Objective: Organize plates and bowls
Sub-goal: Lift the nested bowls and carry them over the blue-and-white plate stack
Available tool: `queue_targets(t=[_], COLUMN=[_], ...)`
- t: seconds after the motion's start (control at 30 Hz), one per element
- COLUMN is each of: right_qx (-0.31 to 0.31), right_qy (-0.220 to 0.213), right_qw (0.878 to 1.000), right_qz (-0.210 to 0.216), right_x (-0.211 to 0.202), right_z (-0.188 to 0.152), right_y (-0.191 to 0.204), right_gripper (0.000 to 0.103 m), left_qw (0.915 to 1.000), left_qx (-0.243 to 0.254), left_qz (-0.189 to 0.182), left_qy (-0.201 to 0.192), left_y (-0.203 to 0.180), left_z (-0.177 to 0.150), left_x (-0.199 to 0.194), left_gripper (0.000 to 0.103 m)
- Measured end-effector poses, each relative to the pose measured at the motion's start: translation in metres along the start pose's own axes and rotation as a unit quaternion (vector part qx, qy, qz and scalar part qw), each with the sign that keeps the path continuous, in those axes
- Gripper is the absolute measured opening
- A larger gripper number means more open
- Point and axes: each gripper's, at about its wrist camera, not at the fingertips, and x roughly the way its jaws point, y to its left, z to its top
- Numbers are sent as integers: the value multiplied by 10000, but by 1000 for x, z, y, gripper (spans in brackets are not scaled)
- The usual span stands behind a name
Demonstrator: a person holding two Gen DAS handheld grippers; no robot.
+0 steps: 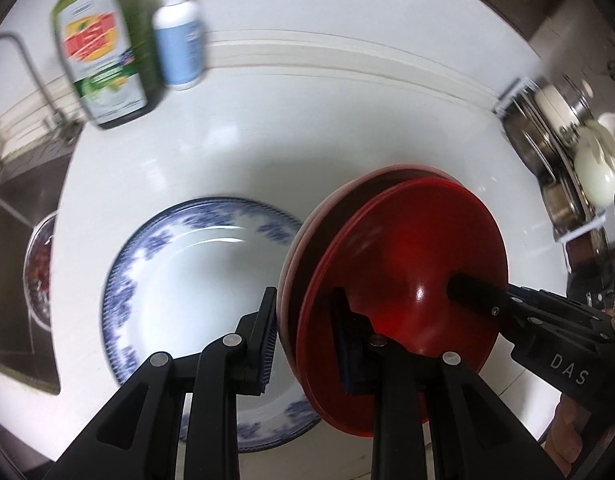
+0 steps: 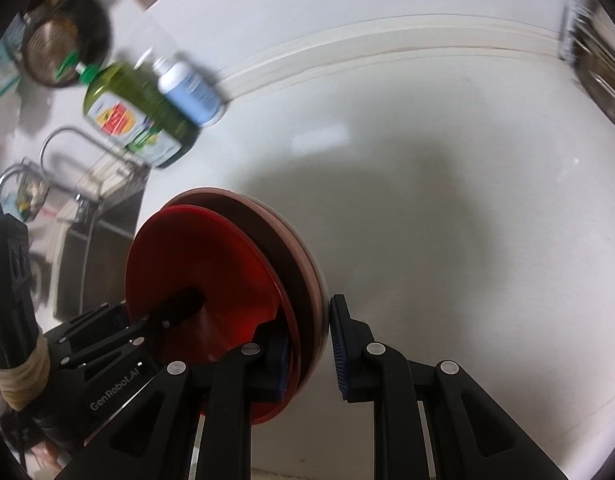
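Both tools meet on one stack: the left hand-held gripper (image 1: 305, 340) has its fingers on either side of the rim of a tilted pile of round red plastic plates (image 1: 407, 276) backed by a pale pink one, seemingly clamped on it. The right hand-held gripper (image 2: 307, 354) straddles the same stack (image 2: 211, 276) from the other side, its right pad standing just clear of the pink edge, so its jaws look apart. At about nine o'clock from the stack, a blue-and-white patterned ceramic plate (image 1: 179, 272) lies flat on the white table (image 1: 307, 140). At eleven o'clock stand a green dish-soap bottle (image 1: 101, 52) and a white pump bottle (image 1: 179, 44). Held on edge by one rim, the plates could fan apart or slide out, especially if one grip lets go early.
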Motion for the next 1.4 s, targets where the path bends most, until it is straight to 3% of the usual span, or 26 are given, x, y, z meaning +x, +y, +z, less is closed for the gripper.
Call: queue_targets(t=[0.47, 0.7, 1.0, 1.4], right_qx=[-673, -624, -504, -568], right_qy=[738, 1207, 1396, 1215], right_qw=[9946, 9901, 9885, 9908], right_qz=[273, 352, 290, 191], right_x=[36, 60, 74, 76], right_z=[-12, -16, -16, -12], right_y=[62, 72, 73, 77], right_gripper=[20, 20, 20, 21], left_qw=[9971, 9954, 9946, 9941], left_qx=[-649, -799, -822, -900], left_qz=[323, 406, 355, 193], left_qy=[225, 336, 525, 578], left_y=[71, 86, 92, 99], left_z=[-32, -33, -33, -30], left_x=[-14, -9, 4, 13], left_gripper=[26, 26, 26, 26])
